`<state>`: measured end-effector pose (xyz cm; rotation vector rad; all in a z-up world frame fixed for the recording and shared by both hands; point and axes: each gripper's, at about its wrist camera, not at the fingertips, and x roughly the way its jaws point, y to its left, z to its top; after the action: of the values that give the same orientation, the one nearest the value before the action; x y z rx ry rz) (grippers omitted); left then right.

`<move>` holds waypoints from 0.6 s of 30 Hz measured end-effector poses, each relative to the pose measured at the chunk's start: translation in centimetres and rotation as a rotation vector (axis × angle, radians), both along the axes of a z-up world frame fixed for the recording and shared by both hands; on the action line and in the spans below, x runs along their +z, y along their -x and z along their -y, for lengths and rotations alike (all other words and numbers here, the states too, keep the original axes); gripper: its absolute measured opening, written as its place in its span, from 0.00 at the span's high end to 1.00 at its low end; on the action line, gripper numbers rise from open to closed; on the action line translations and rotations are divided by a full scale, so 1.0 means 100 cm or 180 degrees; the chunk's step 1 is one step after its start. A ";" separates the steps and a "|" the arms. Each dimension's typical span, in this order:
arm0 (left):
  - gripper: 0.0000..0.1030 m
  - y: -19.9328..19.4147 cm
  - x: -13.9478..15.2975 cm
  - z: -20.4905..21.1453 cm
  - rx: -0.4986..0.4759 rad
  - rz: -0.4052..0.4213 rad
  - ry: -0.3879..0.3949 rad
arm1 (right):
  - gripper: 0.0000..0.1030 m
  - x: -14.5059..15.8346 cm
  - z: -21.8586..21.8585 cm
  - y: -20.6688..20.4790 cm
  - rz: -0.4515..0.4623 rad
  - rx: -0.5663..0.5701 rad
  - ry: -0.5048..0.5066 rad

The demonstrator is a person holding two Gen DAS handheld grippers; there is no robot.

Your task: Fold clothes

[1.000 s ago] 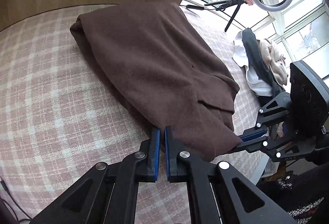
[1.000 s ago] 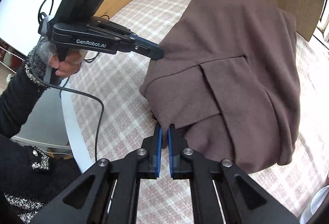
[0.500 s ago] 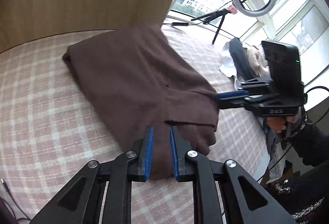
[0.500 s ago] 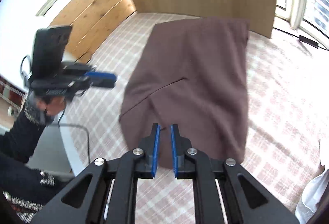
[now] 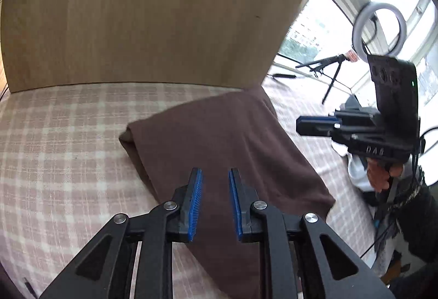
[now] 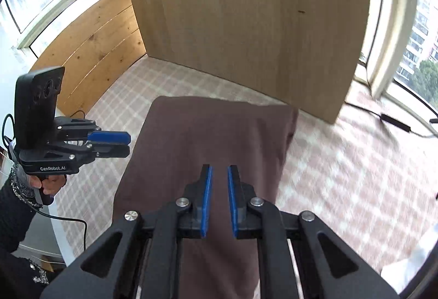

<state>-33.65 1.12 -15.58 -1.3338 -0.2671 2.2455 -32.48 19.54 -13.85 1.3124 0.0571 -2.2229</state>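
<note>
A brown garment (image 5: 219, 134) lies folded into a long flat strip on the pink plaid cover (image 5: 68, 134). My left gripper (image 5: 215, 171) hovers over its near part, blue pads a little apart, nothing between them. From the right wrist view the same garment (image 6: 213, 134) stretches away towards the wooden board. My right gripper (image 6: 219, 167) hangs above it with a narrow gap, its jaws closing on nothing. Each gripper shows in the other's view, held by a hand in a dark sleeve: the right gripper (image 5: 299, 126) beside the garment's right edge, the left gripper (image 6: 127, 142) beside its left edge.
A tall wooden board (image 5: 164, 11) stands behind the plaid surface. A ring light on a tripod (image 5: 377, 22) stands by the windows at the right. White clothing (image 5: 356, 173) lies behind the right hand. A black cable (image 6: 394, 123) runs along the window side.
Both grippers were shut at the garment's near edge; they have let go, opened slightly and lifted away. The views tilted up, and the garment now lies flatter and narrower.
</note>
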 end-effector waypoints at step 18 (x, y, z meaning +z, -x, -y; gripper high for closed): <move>0.72 0.061 -0.057 0.087 0.0521 0.0195 0.0302 | 0.77 -0.003 0.039 0.024 0.0259 0.0150 0.0203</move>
<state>-39.74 -7.61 -21.28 -1.4801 -0.3044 2.3807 -34.83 15.62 -14.15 1.3513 -0.0129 -2.1126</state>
